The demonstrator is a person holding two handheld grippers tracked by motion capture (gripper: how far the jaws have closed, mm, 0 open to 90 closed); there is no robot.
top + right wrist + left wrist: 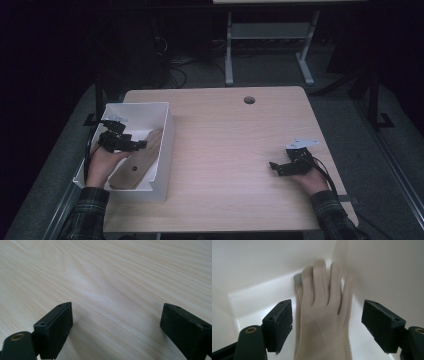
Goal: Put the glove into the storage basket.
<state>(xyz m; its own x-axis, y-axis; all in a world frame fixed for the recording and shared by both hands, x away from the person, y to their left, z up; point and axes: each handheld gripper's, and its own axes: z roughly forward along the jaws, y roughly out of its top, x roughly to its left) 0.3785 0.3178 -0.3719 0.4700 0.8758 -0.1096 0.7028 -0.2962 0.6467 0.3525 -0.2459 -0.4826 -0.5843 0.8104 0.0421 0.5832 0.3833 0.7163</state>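
Note:
A beige glove (141,161) lies inside a white bin (166,116) at the table's left side. In the left gripper view the glove (323,315) stretches along the bin floor with its fingers pointing at the far corner. My left gripper (141,144) hovers inside the bin just over the glove, open, jaws wide on either side of it (327,325) and apart from it. My right gripper (273,166) rests low over the bare table at the right, open, with nothing but wood between its jaws (116,325).
The light wooden table (235,150) has a round cable hole (249,100) near its far edge. The white bin's walls (274,257) close in around my left gripper. A desk frame (270,35) stands on the floor beyond the table.

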